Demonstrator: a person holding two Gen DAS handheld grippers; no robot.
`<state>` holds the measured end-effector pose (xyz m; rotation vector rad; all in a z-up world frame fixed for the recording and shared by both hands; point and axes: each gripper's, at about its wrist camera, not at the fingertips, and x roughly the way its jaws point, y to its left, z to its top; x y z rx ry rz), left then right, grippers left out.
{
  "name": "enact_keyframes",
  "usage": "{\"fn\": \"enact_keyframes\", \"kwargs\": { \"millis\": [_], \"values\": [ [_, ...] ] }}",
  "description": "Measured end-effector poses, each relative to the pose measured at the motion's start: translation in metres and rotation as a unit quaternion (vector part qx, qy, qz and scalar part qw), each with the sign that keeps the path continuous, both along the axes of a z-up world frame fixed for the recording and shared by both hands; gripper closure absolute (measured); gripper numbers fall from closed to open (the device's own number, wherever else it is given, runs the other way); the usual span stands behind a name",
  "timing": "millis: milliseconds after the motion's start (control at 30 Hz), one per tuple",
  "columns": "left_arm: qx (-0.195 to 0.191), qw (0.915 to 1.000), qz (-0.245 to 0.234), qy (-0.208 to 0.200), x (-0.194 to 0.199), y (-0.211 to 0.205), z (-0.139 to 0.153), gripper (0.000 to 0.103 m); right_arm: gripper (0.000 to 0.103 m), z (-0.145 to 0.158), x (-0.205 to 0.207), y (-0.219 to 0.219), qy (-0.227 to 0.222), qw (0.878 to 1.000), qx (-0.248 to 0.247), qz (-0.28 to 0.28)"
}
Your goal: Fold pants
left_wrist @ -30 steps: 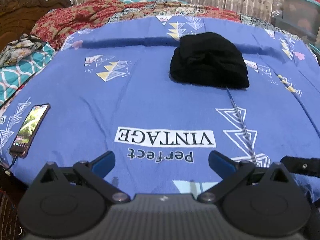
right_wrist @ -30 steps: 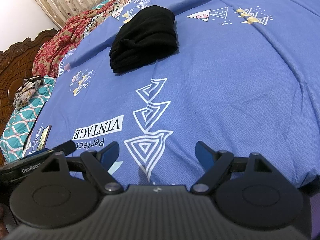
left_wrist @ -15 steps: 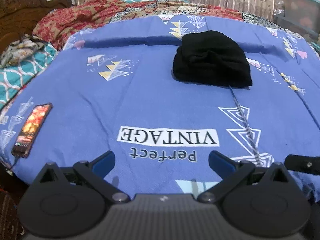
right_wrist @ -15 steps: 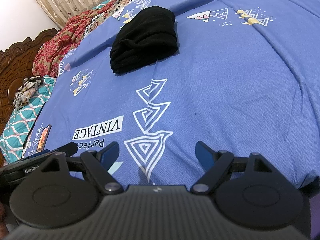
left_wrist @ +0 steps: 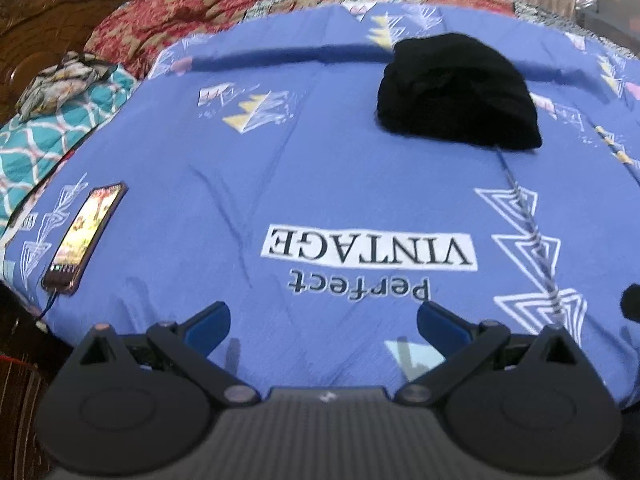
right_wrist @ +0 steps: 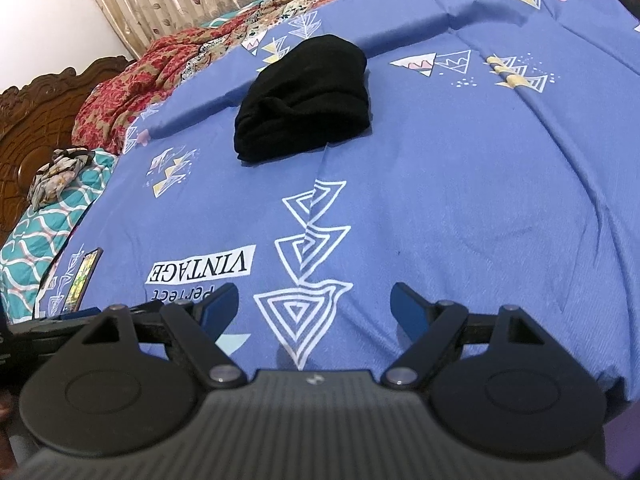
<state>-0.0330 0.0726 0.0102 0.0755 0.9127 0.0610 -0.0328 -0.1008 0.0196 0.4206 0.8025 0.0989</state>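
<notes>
Fingers [left_wrist: 208, 322] both pairs still spread, empty; black pants [left_wrist: 456, 92] unmoved, seemingly folded.

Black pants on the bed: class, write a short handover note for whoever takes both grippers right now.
Left hand-held gripper: open, empty, hovering at the near edge of the blue bedsheet.
Right hand-held gripper: open, empty, beside it at the same edge.
Black pants: a compact folded bundle lying far up the sheet, touched by neither gripper.
Phone: at the sheet's left edge, screen lit, cable attached.
Done: the pants look folded.
Left: probably nothing; check the bundle is tidy.
</notes>
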Motion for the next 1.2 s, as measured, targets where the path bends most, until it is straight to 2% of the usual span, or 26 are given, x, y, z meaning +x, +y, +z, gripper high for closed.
{"fn": "enact_keyframes", "kwargs": {
  "millis": [767, 1200],
  "values": [
    [0.014, 0.9993, -0.001, 0.034, 0.003, -0.005, -0.011, 0.000, 0.018, -0.007, -0.001, 0.005, 0.015, 1.000, 0.014, -0.002],
    [-0.003, 0.9986, -0.029, 0.044, 0.000, -0.011, -0.011, 0.000, 0.018, -0.008, -0.001, 0.001, 0.015, 1.000, 0.012, -0.012]
  ]
}}
